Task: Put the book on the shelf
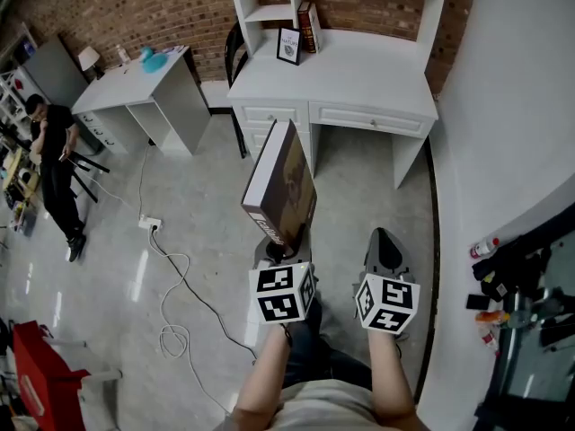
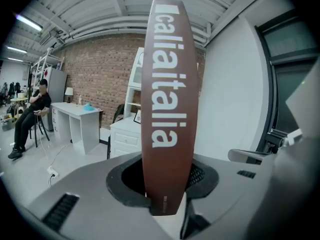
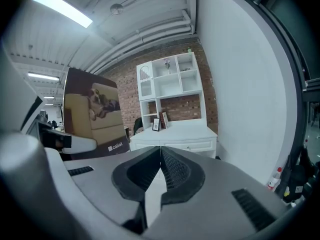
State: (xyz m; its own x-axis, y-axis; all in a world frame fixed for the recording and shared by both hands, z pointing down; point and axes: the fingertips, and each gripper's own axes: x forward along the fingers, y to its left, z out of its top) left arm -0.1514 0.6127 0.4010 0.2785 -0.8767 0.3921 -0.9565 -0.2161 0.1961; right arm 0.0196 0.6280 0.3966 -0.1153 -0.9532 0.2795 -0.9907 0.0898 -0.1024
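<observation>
A large brown book (image 1: 281,185) with white lettering on its spine (image 2: 167,104) stands upright in my left gripper (image 1: 286,251), whose jaws are shut on its lower end. In the right gripper view its cover (image 3: 95,115) shows a dog on a sofa. My right gripper (image 1: 386,245) hangs beside it, shut and holding nothing, its pads (image 3: 161,165) meeting. Ahead stands the white desk (image 1: 359,74) with a shelf unit (image 1: 269,12) on top, a couple of books (image 1: 309,26) and a framed picture (image 1: 288,45) standing on it.
A second white desk (image 1: 135,92) stands to the left against the brick wall. A seated person in black (image 1: 54,164) is at far left. A power strip and white cable (image 1: 166,268) lie on the floor. A white wall (image 1: 503,133) and a dark cluttered table (image 1: 526,303) bound the right.
</observation>
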